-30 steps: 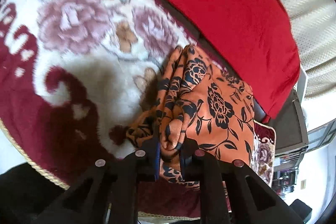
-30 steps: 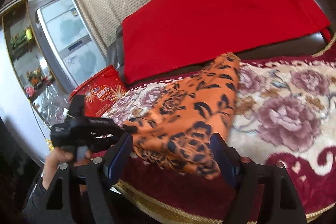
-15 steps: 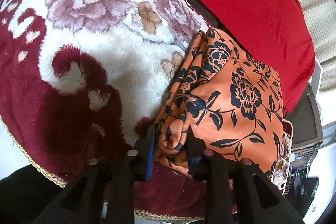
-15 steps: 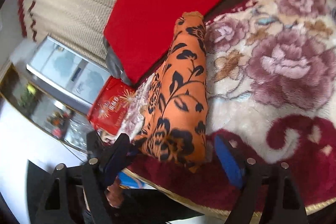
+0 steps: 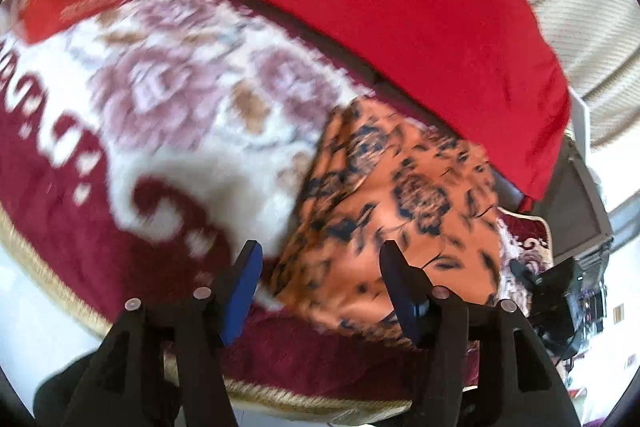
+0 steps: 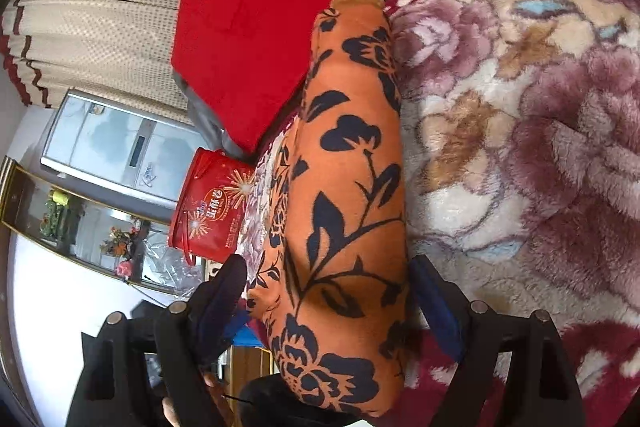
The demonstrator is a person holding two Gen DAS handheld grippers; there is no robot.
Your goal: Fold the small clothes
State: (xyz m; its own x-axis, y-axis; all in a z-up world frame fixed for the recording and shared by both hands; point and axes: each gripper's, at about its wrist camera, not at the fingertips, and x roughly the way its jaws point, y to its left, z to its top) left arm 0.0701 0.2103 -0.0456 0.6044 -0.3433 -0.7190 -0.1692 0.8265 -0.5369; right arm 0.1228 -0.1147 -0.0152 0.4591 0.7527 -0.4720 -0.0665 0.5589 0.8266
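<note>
Both wrist views look closely down at the orange cloth (image 5: 384,211) from opposite ends.

Motion blur smears the left wrist view, softening the orange floral garment (image 5: 396,211) and the flowered rug (image 5: 168,99). The red tin's (image 6: 210,215) small print is unreadable in the right wrist view.

orange cloth (image 6: 344,211) w/ black floral print; blanket (image 6: 520,147) cream & maroon w/ mauve roses; plain red cushion (image 5: 400,7); blue gripper pads (image 5: 240,291).
</note>
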